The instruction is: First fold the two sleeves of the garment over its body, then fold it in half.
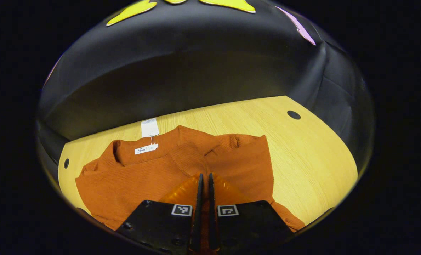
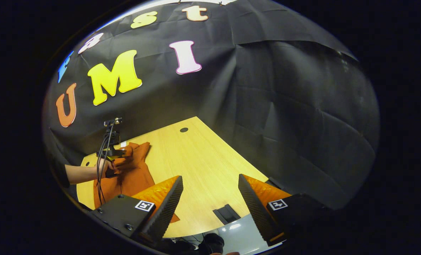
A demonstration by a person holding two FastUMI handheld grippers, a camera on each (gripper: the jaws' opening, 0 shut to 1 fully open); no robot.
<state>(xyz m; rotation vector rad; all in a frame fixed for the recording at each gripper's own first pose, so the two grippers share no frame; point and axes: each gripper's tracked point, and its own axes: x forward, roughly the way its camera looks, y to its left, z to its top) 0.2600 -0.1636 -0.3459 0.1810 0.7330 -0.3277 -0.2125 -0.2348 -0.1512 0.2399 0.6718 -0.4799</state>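
Left gripper view first: a pale wooden table (image 1: 302, 148) with fine straight grain runs across the frame, two small dark round holes in its top, and black cloth (image 1: 182, 74) hangs as the booth wall behind it. On the table lies the garment (image 1: 132, 177), a rust-orange ribbed knit with its collar toward the far edge, a white neck label (image 1: 146, 149) sewn inside and a white hang tag (image 1: 150, 127) resting on the wood just beyond the collar. One sleeve (image 1: 210, 152) lies folded across the body. The left gripper (image 1: 204, 180) has its two fingers nearly together, a narrow strip of orange knit showing between them; whether both press on the cloth I cannot tell. Over to the right gripper view: the same table seen from its corner side, creased black cloth all around, a dark rectangular slot (image 2: 226, 213) in the near edge. The right gripper (image 2: 210, 193) stands wide apart with nothing between its ridged pads, well away from the garment, which sits at the far left of the table. There a hand (image 2: 106, 166) holds the other gripper down on the orange knit, black cables trailing from it.
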